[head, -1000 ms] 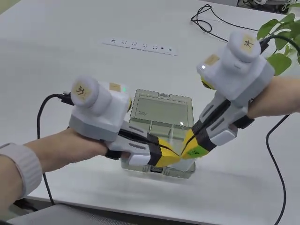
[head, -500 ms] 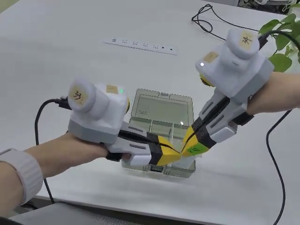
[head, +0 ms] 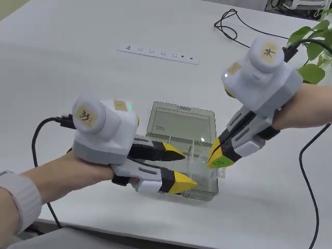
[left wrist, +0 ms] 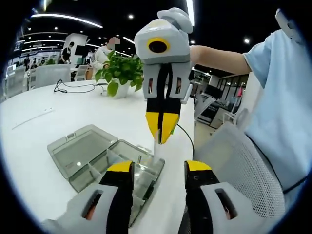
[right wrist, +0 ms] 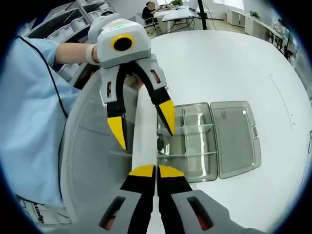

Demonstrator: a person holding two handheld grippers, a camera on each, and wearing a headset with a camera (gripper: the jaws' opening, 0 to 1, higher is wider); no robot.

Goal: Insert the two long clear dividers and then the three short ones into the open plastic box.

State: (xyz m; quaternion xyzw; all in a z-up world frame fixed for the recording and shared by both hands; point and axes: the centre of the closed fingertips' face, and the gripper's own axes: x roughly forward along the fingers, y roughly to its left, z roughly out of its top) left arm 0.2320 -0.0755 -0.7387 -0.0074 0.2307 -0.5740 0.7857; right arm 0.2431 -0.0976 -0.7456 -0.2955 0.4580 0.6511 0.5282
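So, stage: I judged this mid-insertion, with one clear divider [right wrist: 145, 139] brought to the open plastic box [head: 205, 191] but not yet seated.
Right gripper [head: 212, 162]: its jaws were pressed together on one end of the divider. In the right gripper view the strip ran straight out from the tips.
Left gripper [head: 189, 167]: its jaws stood wide apart and held nothing. The strip's far end lay between them, and I could see no contact.
Divider position: it was over the near edge of the box's tray, angled down toward it in the left gripper view. Whether its lower end touched the tray I could not tell.
Box: it sat on the white table [head: 78, 62], with the lid [head: 181, 123] laid open flat on the far side from me.
Done so far: clear partitions [right wrist: 192, 155] appeared to stand in the tray already, showing as two lines across it in the right gripper view. I could not settle how many there were, or whether they were long or short.
Left to do: by my reading, seat the held piece in its slots, then fit whatever remained of the five.
Risk noted: a thin clear strip might flex or miss its slots, so I reckoned the open gripper would be needed to steady the free end.
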